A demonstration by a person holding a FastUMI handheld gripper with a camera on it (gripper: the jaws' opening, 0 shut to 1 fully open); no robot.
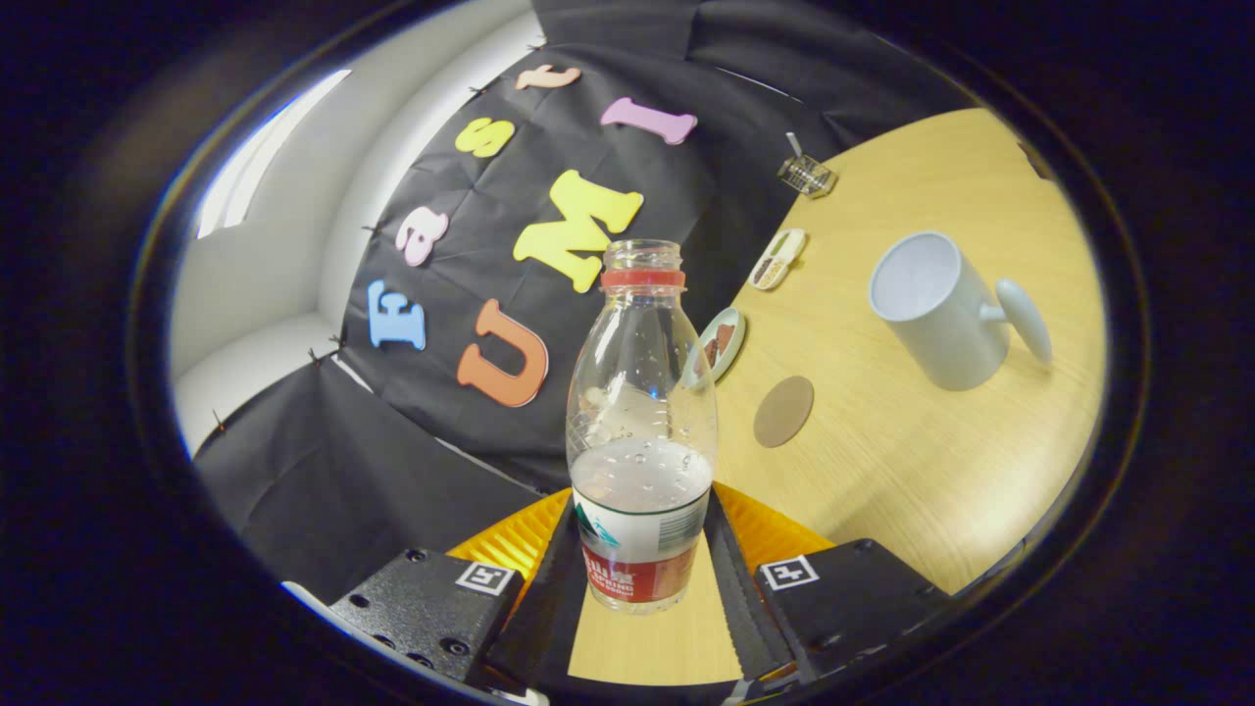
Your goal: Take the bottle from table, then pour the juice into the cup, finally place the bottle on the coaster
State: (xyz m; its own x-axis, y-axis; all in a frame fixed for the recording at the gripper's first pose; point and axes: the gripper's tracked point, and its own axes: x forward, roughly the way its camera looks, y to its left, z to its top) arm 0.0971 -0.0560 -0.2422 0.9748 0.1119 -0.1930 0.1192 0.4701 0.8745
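Table (912, 471), wood. Mug (936, 309), well beyond fingers, off to one side. Bottle (639, 431), uncapped, part full, lifted, clamped between both fingers of gripper (639, 574). Coaster (783, 411), round, between bottle and mug.

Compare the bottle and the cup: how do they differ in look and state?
The bottle is clear with a label; the cup is white and opaque. The bottle is part full of liquid and sits between the fingers of the tool; the cup looks empty and stands apart on the table. Both are open-topped.
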